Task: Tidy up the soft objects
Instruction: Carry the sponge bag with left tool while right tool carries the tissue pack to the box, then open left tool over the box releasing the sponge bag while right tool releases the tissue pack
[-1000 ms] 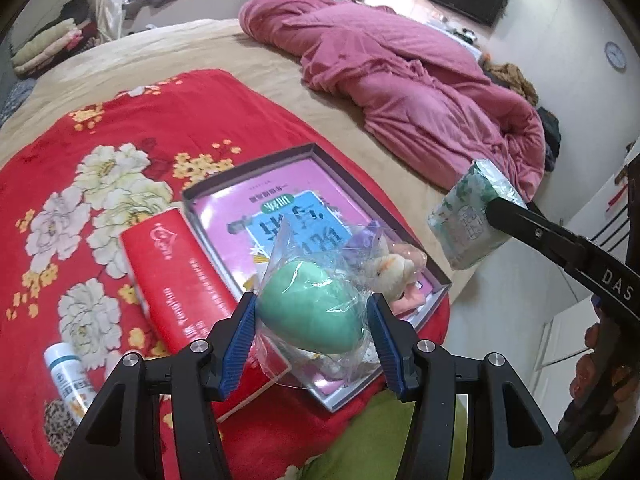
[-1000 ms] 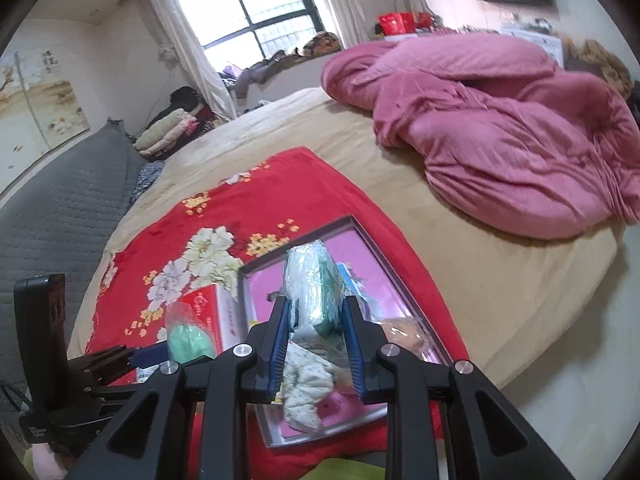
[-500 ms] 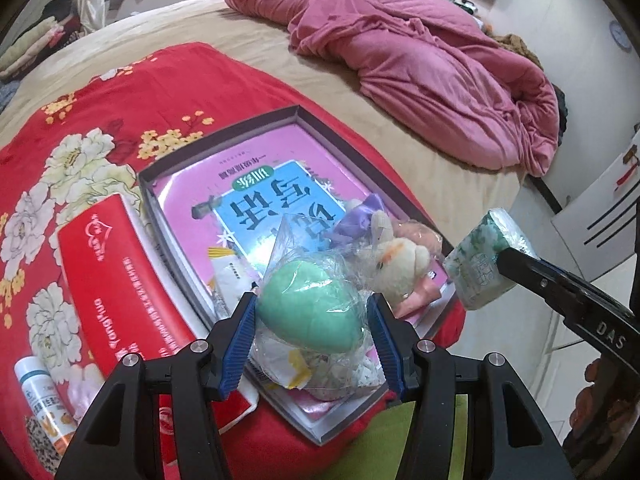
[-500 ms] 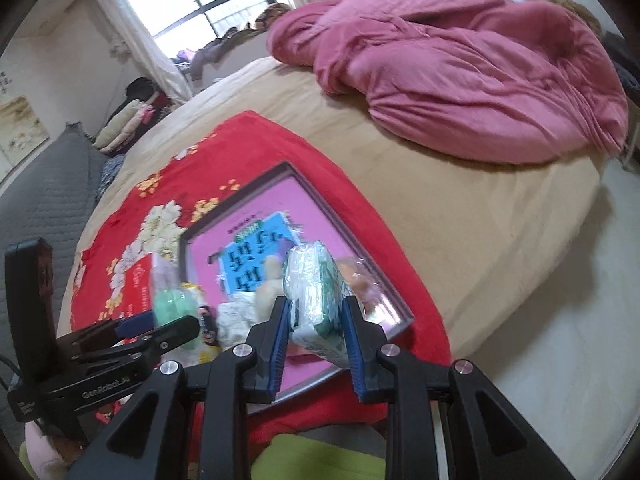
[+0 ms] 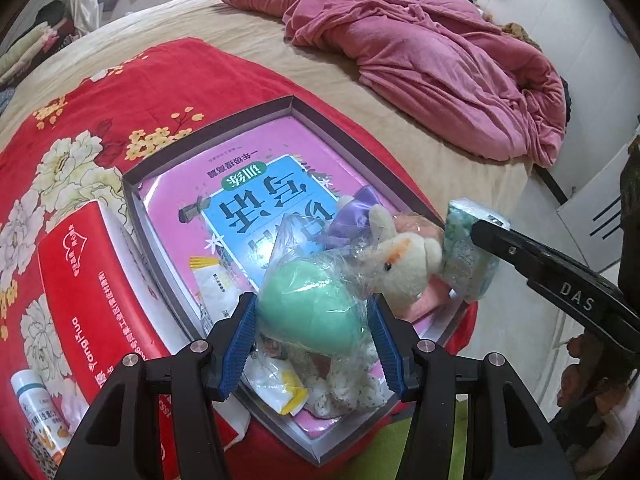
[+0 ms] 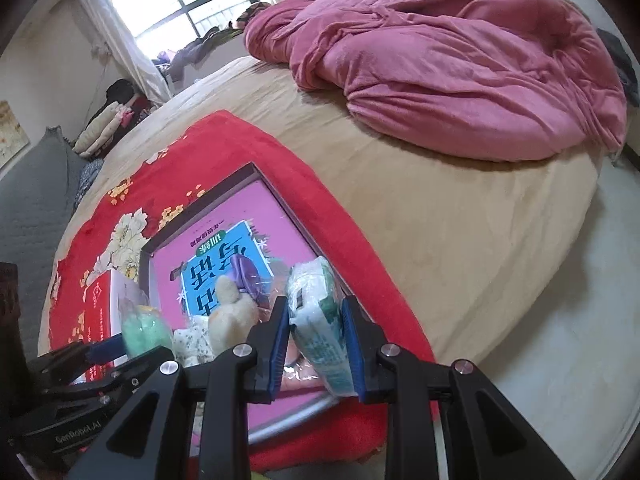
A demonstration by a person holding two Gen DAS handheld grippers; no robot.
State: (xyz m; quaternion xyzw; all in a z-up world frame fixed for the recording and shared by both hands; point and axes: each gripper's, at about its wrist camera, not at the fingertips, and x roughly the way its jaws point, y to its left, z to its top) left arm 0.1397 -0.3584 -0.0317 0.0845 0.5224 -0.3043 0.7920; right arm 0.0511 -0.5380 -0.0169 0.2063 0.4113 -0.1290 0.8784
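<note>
– What can you read from where you hold the grippers?

– On the black arm of your right gripper (image 5: 472, 226), white letters say "DAS". On the body of your left gripper (image 6: 120, 346), low at the left, "GenRobot.AI".

– And on the bed?

– The red box (image 5: 92, 300) by the tray's left edge carries "Yanghua" in white along its side, with small Chinese lines too fine to read. The blue booklet (image 5: 260, 200) in the tray (image 5: 208, 120) shows large Chinese characters, upside down to you.
</note>
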